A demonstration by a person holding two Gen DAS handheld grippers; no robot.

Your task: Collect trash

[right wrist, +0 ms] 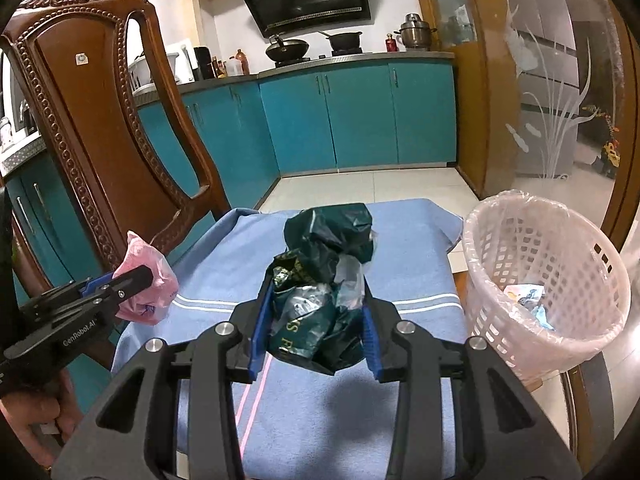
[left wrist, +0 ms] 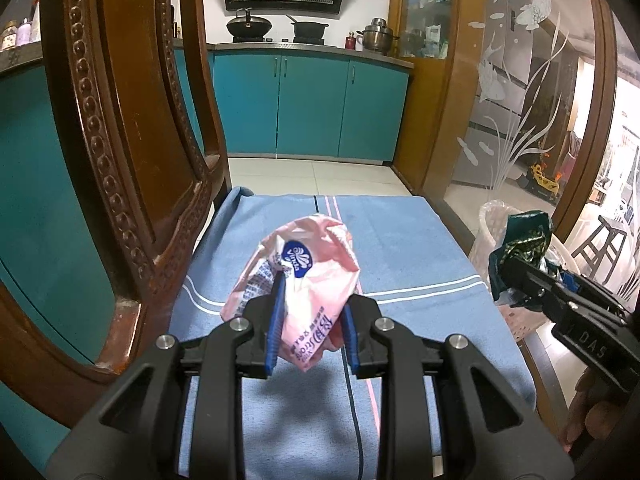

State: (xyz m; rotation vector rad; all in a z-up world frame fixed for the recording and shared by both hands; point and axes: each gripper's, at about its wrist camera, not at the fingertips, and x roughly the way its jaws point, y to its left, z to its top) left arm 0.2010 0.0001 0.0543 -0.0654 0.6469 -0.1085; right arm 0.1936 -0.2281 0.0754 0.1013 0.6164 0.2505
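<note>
Our left gripper [left wrist: 310, 316] clamps a crumpled pink wrapper [left wrist: 296, 276] above the blue cloth [left wrist: 420, 248]; our right gripper [right wrist: 314, 322] pinches a dark green wrapper [right wrist: 320, 280], with the lined white basket [right wrist: 548, 276] just right.

1. We see even indoor light, moderately bright, with both views sharp at the centre.
2. Soft shadows fall on the blue cloth [left wrist: 404, 240] just beneath each claw.
3. Bright daylight washes out the far right edge.
4. Fisheye bending curves the chair back [right wrist: 92, 128]; the corners go black.
</note>
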